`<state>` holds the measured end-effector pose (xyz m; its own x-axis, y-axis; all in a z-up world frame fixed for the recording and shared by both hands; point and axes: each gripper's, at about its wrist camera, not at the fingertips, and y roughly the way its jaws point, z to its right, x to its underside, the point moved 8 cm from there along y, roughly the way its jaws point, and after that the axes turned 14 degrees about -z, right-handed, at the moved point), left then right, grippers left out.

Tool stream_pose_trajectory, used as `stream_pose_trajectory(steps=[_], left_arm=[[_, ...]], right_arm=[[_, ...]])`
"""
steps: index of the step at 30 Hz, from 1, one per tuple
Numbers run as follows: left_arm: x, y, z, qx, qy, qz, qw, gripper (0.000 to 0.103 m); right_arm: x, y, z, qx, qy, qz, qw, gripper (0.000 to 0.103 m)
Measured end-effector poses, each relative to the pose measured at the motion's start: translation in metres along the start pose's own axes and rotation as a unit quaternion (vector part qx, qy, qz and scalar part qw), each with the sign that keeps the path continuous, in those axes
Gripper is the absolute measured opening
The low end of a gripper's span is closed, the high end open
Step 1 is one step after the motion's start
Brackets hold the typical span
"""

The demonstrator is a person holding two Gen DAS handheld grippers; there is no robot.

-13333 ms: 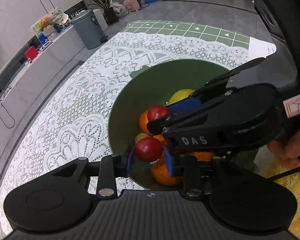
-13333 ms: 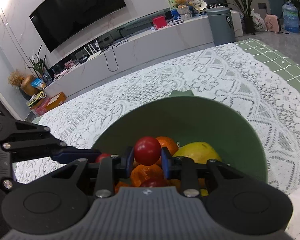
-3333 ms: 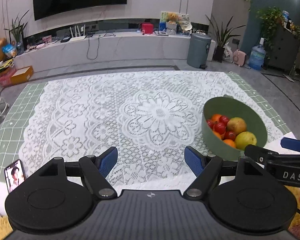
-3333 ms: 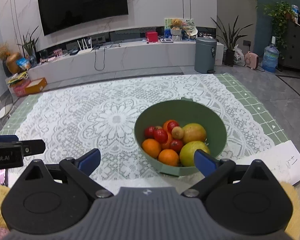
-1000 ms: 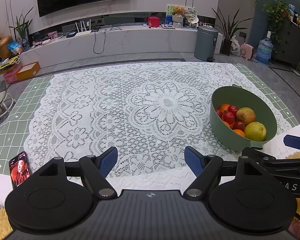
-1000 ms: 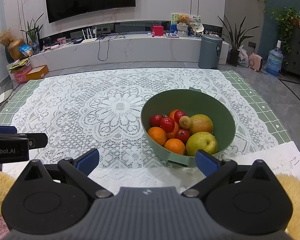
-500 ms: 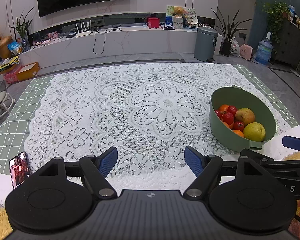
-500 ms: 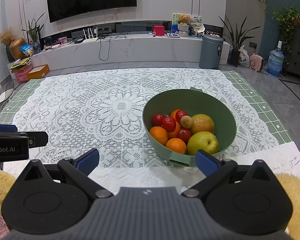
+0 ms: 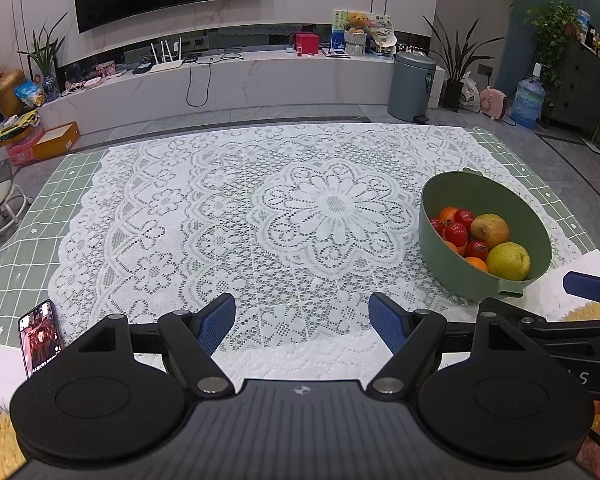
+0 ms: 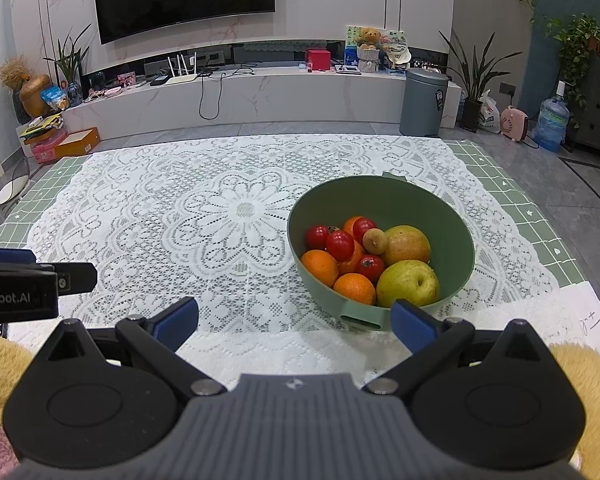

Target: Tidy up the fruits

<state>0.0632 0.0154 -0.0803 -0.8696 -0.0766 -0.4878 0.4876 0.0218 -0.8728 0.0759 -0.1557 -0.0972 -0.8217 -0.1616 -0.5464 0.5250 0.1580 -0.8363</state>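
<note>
A green bowl [image 10: 456,236] stands on the white lace cloth [image 10: 220,216] and holds oranges [image 10: 320,266], small red tomatoes [image 10: 340,245], two pears [image 10: 408,283] and a small brown fruit. It also shows at the right of the left wrist view [image 9: 432,216]. My right gripper [image 10: 295,322] is open and empty, low at the near edge just in front of the bowl. My left gripper [image 9: 302,320] is open and empty over the cloth's near edge, left of the bowl. The right gripper's blue fingertip [image 9: 588,286] shows at the left wrist view's right side.
A phone [image 9: 40,336] lies at the near left corner. A sheet of paper [image 10: 580,316] lies near right of the bowl. Yellow fluffy fabric [image 10: 0,376] borders the near edge. A TV bench, a grey bin [image 10: 424,102] and plants stand beyond the table.
Both grippers stay open and have hardly moved over the last second. 13 seconds ago each was shut on a red tomato over the bowl; both have since let go and pulled back.
</note>
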Motion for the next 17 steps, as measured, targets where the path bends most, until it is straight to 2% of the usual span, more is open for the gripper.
stream_pose_trajectory(steps=[17], left_arm=[[-0.0003,-0.0033,0.0004,0.001,0.000,0.002,1.0000,0.089]], right_arm=[[0.0014,-0.0008,-0.0003,0.000,0.001,-0.001,1.000,0.099]])
